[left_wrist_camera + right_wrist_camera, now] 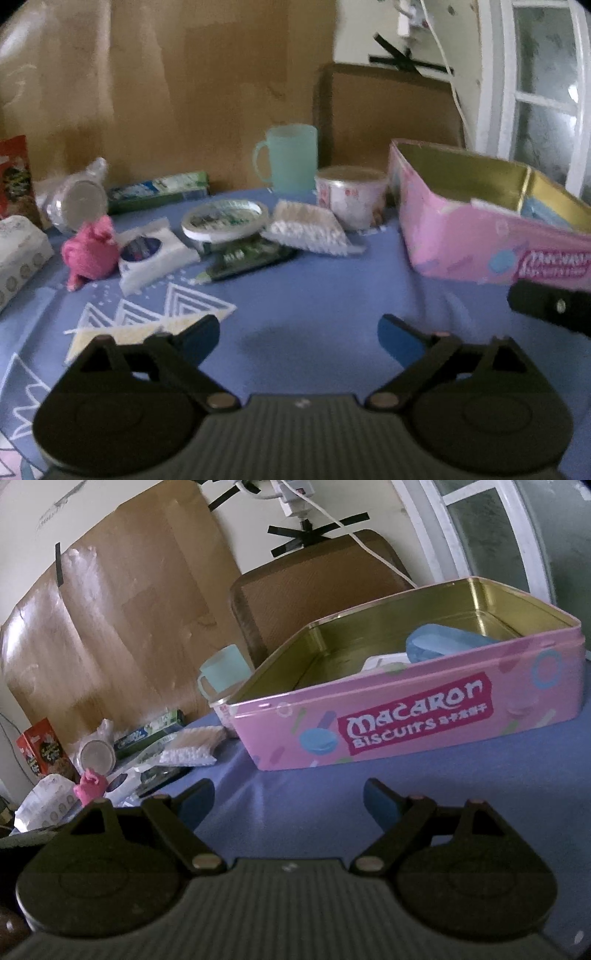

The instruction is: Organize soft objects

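1. The table, under a blue patterned cloth, carries everything; a cardboard sheet leans on the wall behind it.
2. The pink biscuit tin stands open on the right, just ahead of the right gripper. Inside I can make out a blue oval thing and something white beside it; the rest of its floor is hidden by the near wall.
3. The left gripper hangs low over bare cloth, fingers spread wide and holding nothing. The right gripper is the same: fingers well apart, empty, pointed at the tin.
4. A pale green mug and a printed round tub stand at the back, near the tin.
5. A lidded flat tub, a white wipes packet and a bag of cotton swabs lie clustered at mid-table, well apart from the left gripper.
6. The pink plush toy sits at the left edge of that cluster, touching or nearly touching the wipes packet. It looks like the softest thing here, so I'd guess it goes into the tin next. It should be light and squashy, giving under the pads, not slipping. A pinch across the round body seems safest; the small ears or limbs would likely bend away.
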### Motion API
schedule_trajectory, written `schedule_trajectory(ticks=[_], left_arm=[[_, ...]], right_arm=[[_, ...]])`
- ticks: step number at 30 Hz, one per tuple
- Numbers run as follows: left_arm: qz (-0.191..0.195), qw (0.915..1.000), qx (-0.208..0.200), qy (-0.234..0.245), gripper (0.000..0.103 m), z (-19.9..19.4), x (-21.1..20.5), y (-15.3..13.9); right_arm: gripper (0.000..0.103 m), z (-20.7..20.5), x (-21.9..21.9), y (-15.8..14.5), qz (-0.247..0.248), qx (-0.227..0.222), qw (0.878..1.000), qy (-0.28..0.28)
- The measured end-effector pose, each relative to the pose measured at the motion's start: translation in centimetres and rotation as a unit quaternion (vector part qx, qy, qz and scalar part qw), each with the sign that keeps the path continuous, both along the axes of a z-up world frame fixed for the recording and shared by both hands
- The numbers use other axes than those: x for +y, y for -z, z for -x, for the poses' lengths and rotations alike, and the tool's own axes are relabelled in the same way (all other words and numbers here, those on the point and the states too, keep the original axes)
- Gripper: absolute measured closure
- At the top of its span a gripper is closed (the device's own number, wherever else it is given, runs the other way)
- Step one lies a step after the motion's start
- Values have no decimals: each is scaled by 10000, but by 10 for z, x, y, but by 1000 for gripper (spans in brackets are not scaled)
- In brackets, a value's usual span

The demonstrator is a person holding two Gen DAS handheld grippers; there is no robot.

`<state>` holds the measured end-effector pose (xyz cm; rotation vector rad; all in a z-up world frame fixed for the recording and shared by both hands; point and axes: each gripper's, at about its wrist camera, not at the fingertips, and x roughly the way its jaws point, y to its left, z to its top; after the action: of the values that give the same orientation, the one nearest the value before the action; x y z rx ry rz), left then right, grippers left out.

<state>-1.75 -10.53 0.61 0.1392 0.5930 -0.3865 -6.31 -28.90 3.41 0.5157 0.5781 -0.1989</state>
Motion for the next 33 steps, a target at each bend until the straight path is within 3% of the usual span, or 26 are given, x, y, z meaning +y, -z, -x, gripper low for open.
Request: schedule_trajectory(ticks=[15, 33], left_arm=[[-261, 9994, -218, 62, 7, 5, -7, 1], [-151, 9996, -219, 91, 7, 6, -3, 1]], right_arm=[[13, 0, 4, 2, 74, 15, 9999, 78], [13, 3, 6, -1, 119, -51, 9999, 111]])
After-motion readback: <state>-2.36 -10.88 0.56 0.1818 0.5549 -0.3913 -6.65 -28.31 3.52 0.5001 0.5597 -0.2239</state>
